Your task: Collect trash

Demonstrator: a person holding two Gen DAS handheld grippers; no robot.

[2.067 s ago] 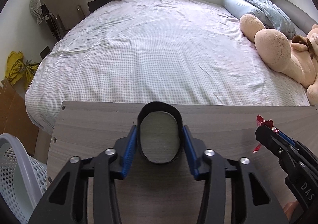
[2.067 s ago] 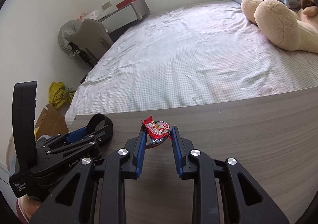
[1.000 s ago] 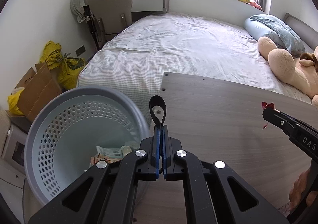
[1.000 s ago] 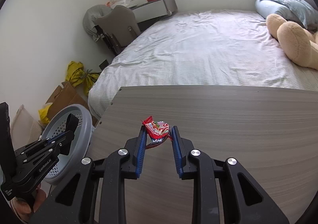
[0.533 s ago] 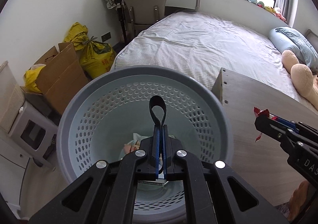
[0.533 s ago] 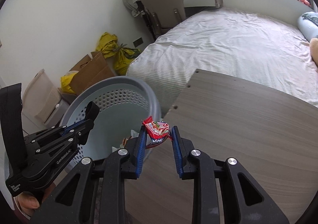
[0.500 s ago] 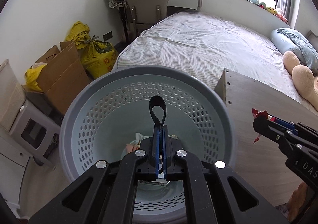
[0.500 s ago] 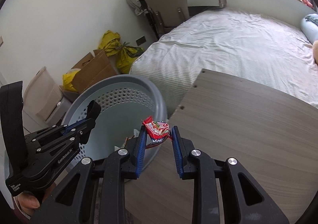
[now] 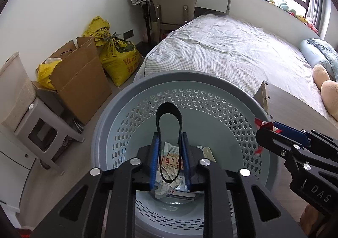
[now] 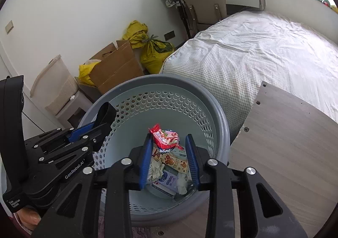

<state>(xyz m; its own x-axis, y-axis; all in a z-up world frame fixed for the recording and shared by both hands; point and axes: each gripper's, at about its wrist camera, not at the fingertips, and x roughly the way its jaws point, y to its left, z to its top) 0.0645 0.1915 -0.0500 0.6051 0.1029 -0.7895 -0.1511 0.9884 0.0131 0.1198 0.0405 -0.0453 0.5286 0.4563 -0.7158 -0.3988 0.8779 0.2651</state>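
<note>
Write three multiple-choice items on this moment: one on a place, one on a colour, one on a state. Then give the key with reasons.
1. Where is the black band loop?
A. on the bed
B. between the left gripper's fingers, over the basket
C. on the wooden board

2. What colour is the wrapper at the right gripper?
A. mainly red
B. green
C. black

3. How are the right gripper's jaws?
A. shut flat together
B. out of view
C. parted, with a gap beside the wrapper

Key: 1 B, the loop stands between the blue pads above the trash in the basket. 2 A, its crimped end is red. 3 C, the right pad stands clear of the wrapper.
</note>
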